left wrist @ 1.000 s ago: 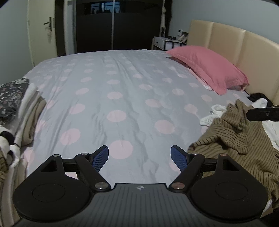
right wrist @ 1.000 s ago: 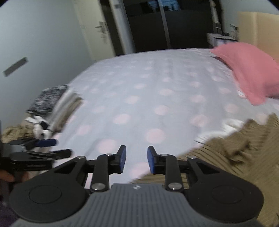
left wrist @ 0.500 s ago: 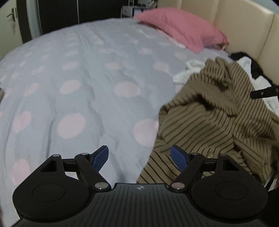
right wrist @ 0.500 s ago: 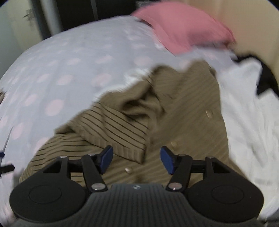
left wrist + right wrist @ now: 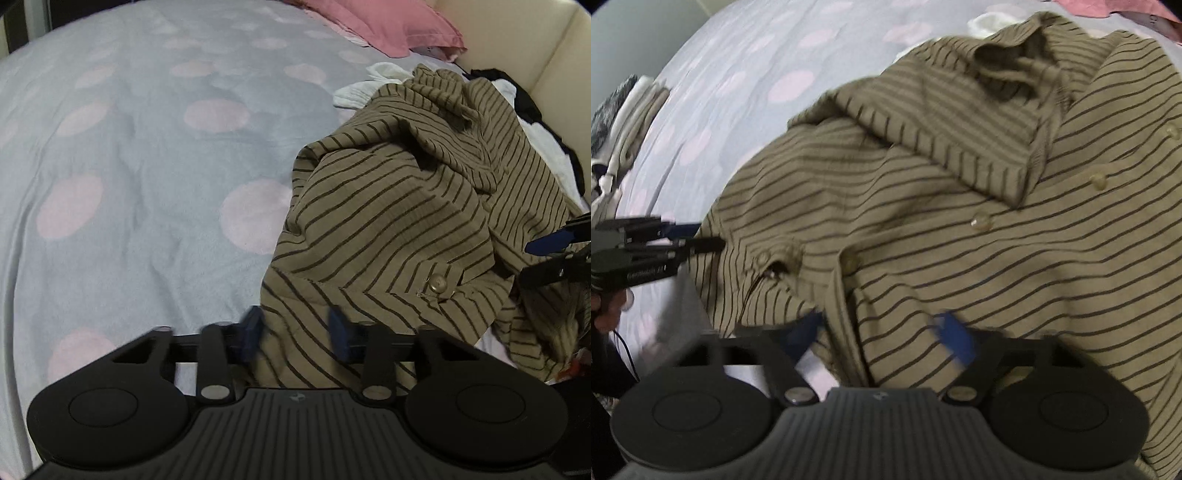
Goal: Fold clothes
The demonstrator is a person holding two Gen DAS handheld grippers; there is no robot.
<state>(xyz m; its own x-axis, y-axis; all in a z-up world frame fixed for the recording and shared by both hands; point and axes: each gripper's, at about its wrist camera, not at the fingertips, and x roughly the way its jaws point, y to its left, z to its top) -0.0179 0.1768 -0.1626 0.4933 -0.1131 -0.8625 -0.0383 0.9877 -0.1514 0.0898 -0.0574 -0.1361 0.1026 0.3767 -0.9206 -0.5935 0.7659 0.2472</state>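
The striped shirt (image 5: 406,206) lies crumpled on the bed (image 5: 147,166), near the pink pillow (image 5: 388,22) and over some white laundry (image 5: 354,96). The left hand-held gripper (image 5: 295,332) is closing over the shirt's near edge, fabric between its blurred pads, not yet pinched. The right hand-held gripper (image 5: 882,332) is closing likewise around a fold of the buttoned front.

From my seat I can half read one marking: pale lettering on the side of the left gripper (image 5: 701,238), at the left edge of the right wrist view, too blurred to spell out. I find nothing else legible.
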